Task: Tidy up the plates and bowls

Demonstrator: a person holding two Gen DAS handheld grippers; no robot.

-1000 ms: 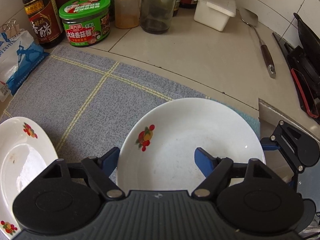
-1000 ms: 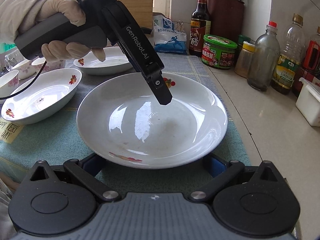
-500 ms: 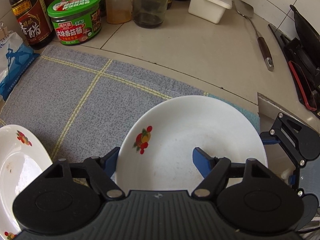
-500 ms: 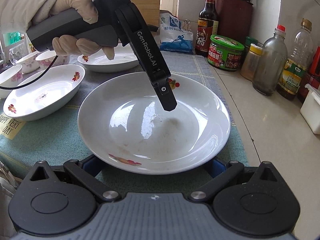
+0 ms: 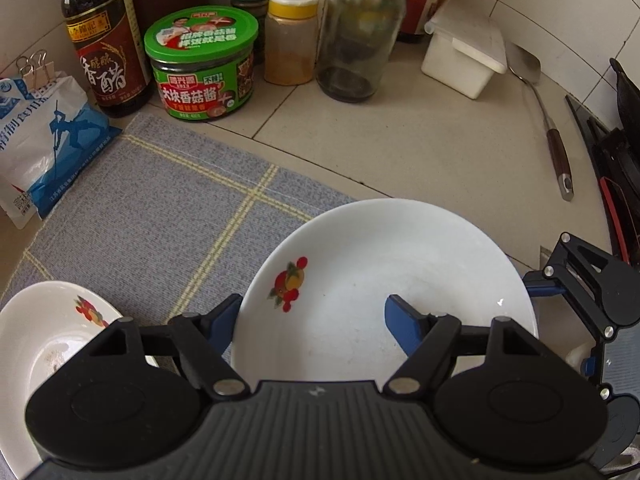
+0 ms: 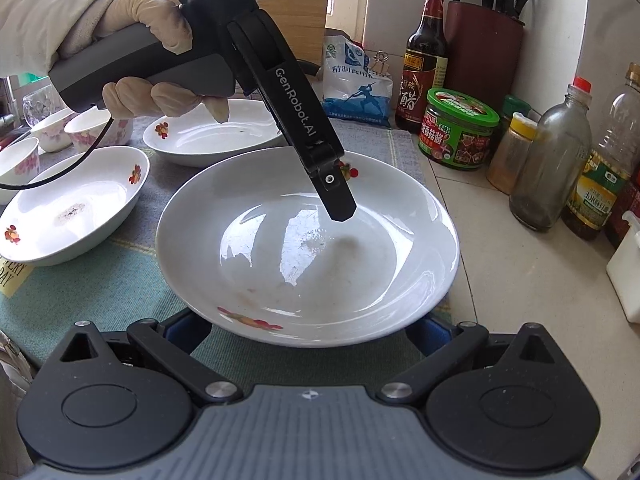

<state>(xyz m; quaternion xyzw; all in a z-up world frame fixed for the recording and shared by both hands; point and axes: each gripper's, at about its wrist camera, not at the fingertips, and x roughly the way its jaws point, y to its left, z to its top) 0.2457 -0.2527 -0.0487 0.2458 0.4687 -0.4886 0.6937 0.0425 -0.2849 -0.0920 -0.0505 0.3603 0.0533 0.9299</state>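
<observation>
Nearest the right wrist camera, the right gripper (image 6: 308, 326) has its blue fingers spread wide beneath the near rim of the large white plate (image 6: 304, 248). Both pads sit under the rim's edges, but whether they press on it or merely flank it cannot be told from here. The plate sits over the green-and-grey cloth (image 6: 100, 288).

The left gripper (image 5: 312, 318) comes in from the far side. Its jaws stand partly open and straddle the plate's rim beside the red fruit print: one finger lies outside the rim and the other hangs over the plate's well. The pads do not visibly pinch the rim. A gloved hand (image 6: 132, 40) holds that tool from above.

Beyond the plate, two more printed plates (image 6: 76, 208) rest on the cloth, and small floral bowls (image 6: 52, 132) stand at the far left. Jars and bottles line the tiled wall (image 5: 540, 8).

The step in hand looks like a two-handed pick-up of the large plate, probably to stack it on its fellows. The next move calls for a firm grip on both rims and a level lift, since glazed china would slip from a loose hold.
</observation>
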